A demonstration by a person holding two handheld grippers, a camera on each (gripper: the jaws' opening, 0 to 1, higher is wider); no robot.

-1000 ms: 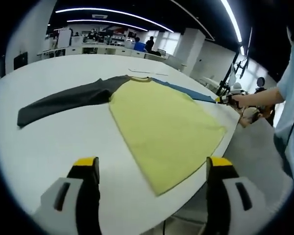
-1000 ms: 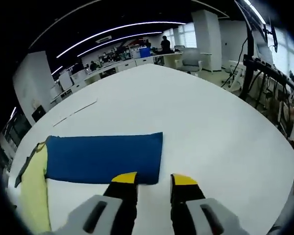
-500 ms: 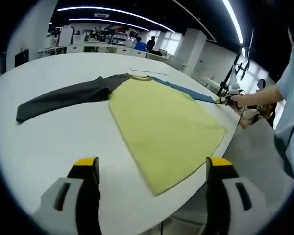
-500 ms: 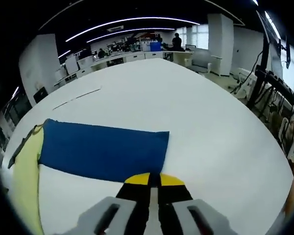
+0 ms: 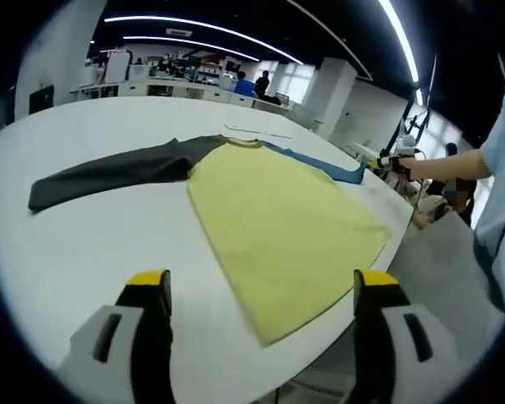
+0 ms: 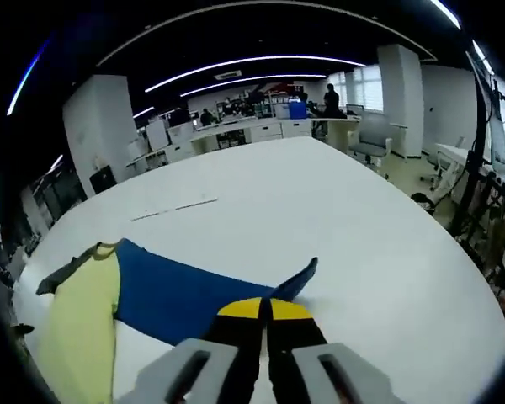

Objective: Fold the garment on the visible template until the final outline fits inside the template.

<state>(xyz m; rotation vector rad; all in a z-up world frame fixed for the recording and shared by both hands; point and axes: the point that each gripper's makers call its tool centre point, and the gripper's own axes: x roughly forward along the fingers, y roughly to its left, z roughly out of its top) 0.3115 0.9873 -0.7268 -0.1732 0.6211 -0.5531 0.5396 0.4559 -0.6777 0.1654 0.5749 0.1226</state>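
A shirt lies flat on the white table (image 5: 84, 244). It has a yellow body (image 5: 278, 210), a dark grey sleeve (image 5: 118, 168) stretched left and a blue sleeve (image 5: 320, 164) stretched right. My left gripper (image 5: 261, 290) hangs open above the table's near edge, short of the shirt's hem. In the right gripper view, my right gripper (image 6: 265, 310) is shut on the cuff of the blue sleeve (image 6: 185, 290). The cuff is lifted and bunched off the table. The yellow body (image 6: 80, 328) lies at the left of that view. In the left gripper view, the right gripper (image 5: 385, 160) holds the sleeve end.
A thin line mark (image 6: 175, 207) runs on the table beyond the shirt's collar. A person's arm (image 5: 442, 164) and pale blue sleeve (image 5: 501, 151) are at the right. Desks and people stand at the far end of the room (image 6: 278, 114).
My right gripper went from open to shut on the blue sleeve's cuff and raised it, so the sleeve end now rises bunched off the table. The left gripper has stayed open and still.
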